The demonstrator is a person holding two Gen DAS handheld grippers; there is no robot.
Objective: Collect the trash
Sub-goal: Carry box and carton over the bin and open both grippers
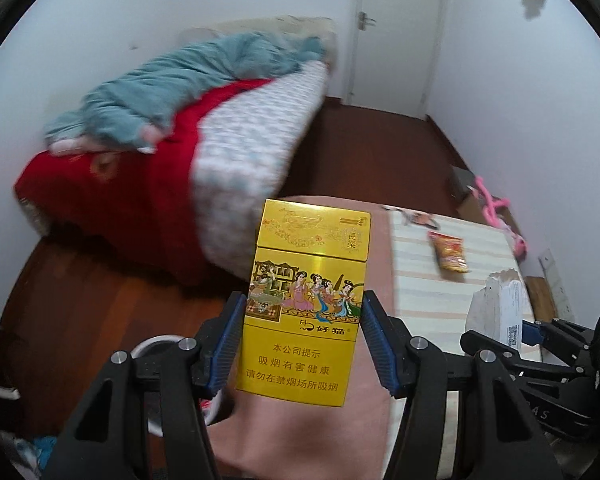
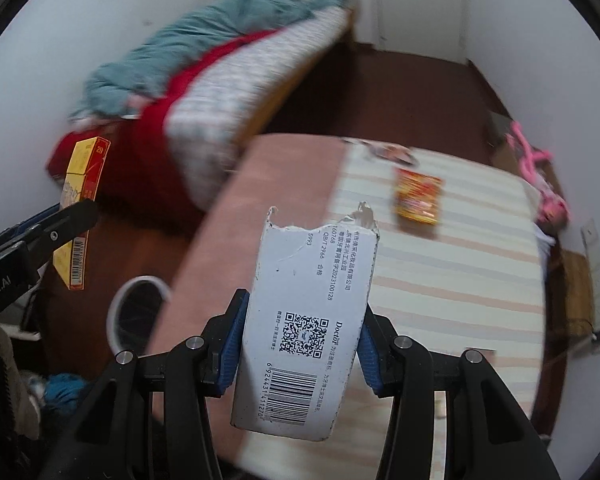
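Left gripper [image 1: 302,334] clamps a yellow cigarette pack [image 1: 304,300] and right gripper [image 2: 300,344] clamps a torn white box [image 2: 308,328], both above the striped bed [image 2: 460,272] where an orange snack packet [image 2: 418,196] lies.

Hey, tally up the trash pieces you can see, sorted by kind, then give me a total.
Yellow cigarette pack, held in left gripper: 1
Torn white cardboard box, held in right gripper: 1
Orange-yellow snack packet lying on striped bedsheet: 1
Total: 3
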